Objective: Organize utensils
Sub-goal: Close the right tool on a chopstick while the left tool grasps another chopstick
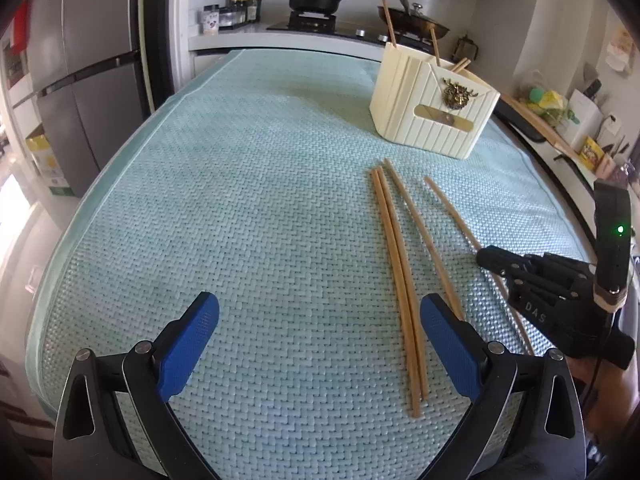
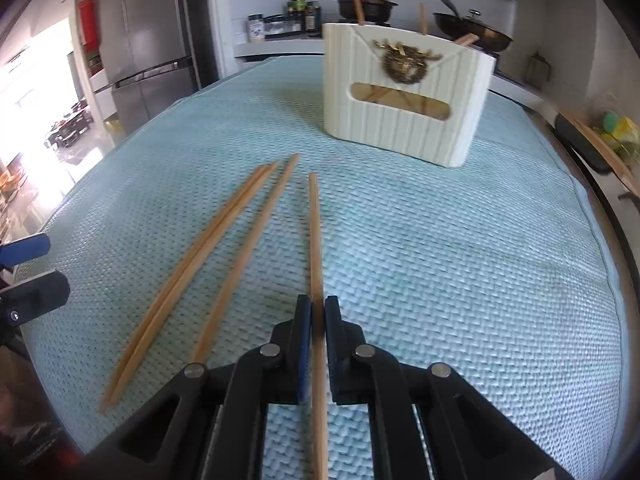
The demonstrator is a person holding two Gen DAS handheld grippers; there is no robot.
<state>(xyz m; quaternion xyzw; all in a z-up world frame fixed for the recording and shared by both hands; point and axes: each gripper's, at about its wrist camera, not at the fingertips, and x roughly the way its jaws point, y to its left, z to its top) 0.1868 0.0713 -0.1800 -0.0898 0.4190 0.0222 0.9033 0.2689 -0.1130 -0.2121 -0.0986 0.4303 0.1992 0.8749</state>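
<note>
Teal woven mat (image 1: 240,200) carries chopsticks (image 1: 394,264), holder (image 1: 428,120).

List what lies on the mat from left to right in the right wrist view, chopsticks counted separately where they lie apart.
Touching pair of chopsticks → single chopstick → chopstick clamped in the right gripper → cream utensil holder.

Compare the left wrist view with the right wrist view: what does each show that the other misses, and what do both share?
Left wrist only: the left gripper open over the mat, nothing between its fingers. Right wrist only: the right gripper shut on one chopstick, plus crossed chopsticks through the holder's window. Both: the cream chopstick holder, three loose chopsticks and the woven blue mat.
</note>
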